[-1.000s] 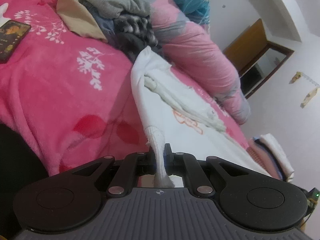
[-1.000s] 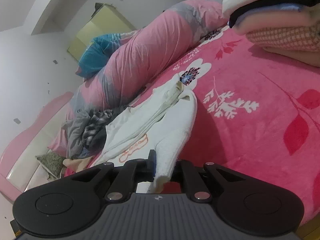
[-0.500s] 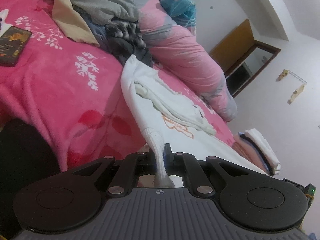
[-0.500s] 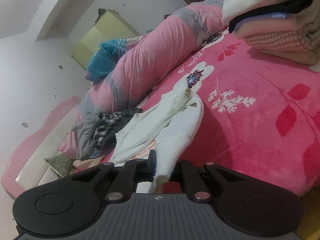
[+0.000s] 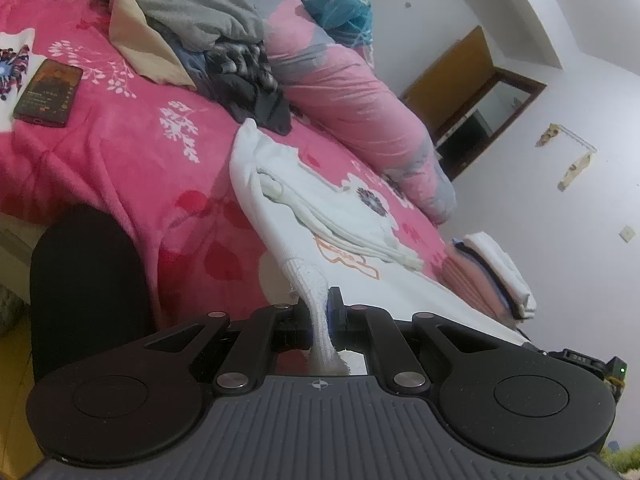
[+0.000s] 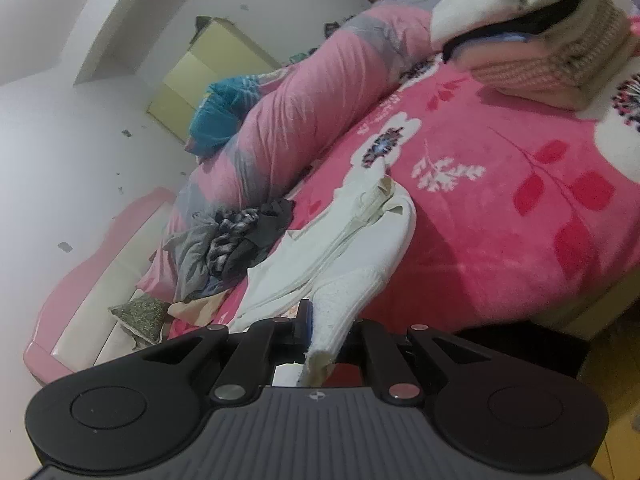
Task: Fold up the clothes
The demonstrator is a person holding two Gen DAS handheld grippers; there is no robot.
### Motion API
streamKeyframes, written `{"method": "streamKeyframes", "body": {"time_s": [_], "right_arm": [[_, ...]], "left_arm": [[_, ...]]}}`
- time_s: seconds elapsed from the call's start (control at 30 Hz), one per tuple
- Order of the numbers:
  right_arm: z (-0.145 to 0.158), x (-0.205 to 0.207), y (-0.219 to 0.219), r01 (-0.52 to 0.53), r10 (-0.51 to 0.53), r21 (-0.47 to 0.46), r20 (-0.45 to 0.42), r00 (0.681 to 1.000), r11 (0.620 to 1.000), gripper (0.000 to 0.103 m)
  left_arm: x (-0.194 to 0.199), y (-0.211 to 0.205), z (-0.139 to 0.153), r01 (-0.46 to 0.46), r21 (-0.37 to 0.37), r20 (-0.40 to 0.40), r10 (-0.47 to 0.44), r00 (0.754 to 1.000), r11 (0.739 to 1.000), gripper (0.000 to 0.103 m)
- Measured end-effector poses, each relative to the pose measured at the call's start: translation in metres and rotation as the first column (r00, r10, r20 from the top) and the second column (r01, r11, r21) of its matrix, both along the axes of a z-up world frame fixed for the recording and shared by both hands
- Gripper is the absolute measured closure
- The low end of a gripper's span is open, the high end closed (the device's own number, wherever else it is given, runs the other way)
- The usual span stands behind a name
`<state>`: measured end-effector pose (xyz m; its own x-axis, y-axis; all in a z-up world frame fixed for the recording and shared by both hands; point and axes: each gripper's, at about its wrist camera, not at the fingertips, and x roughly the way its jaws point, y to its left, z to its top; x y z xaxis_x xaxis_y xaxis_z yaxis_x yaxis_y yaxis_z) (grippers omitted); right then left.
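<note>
Left gripper (image 5: 320,312): jaws clenched on the ribbed hem corner of the white sweater (image 5: 320,216). Right gripper (image 6: 326,322): jaws likewise clamped on the opposite hem corner of the same garment (image 6: 360,248). The cloth runs away from both grippers in a taut sheet, lifted off the pink floral blanket (image 5: 120,152) at the near end.

Mid-distance: the sweater's far part lies on the blanket. Both sleeves appear already turned in across the body, forming a bundled ridge over the orange print. Judgement: the sleeve step is done; the step in hand looks like the lengthwise fold, hem carried up toward the collar. That fold is not yet laid down.

Beyond the sweater: an unfolded heap (image 5: 224,44) of grey, tan, checked and dark clothes sits against the rolled pink duvet (image 5: 352,92). A phone (image 5: 48,92) lies on the blanket to the left.

Far right: a folded stack (image 6: 536,40) of several garments rests on the bed, well apart from the sweater.

Progress estimate: roughly mid-task. Several pieces stacked, one in hand, a heap still untouched.
</note>
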<state>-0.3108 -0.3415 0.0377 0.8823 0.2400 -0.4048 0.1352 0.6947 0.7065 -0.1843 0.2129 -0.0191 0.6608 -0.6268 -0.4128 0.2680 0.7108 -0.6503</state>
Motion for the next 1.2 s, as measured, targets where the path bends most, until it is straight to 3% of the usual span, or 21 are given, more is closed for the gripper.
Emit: {"method": "streamKeyframes", "body": {"time_s": [0.33,0.6,0.93,1.2], "right_arm": [[-0.011,0.014,-0.003,0.014,-0.013,0.051,-0.021,1.0,0.999,0.098],[-0.004,0.048,-0.01,-0.011,0.007,0.088,0.038,0.999,0.996,0.098],[0.005,0.137,-0.038,-0.053,0.034,0.177,0.106,0.994,0.983,0.098],[-0.015,0.237,-0.064,-0.059,0.039,0.294,0.075,0.996,0.954,0.098]], "left_arm": [[0.021,0.006,-0.011,0.02,-0.066,-0.051,-0.024,0.998,0.998,0.099],[0.065,0.006,-0.005,0.035,-0.152,-0.044,-0.043,0.998,0.988,0.099],[0.163,-0.012,0.007,0.016,-0.208,-0.053,-0.028,0.998,0.978,0.099],[0.259,-0.035,-0.003,-0.047,-0.201,-0.112,0.025,0.993,0.978,0.099]]}}
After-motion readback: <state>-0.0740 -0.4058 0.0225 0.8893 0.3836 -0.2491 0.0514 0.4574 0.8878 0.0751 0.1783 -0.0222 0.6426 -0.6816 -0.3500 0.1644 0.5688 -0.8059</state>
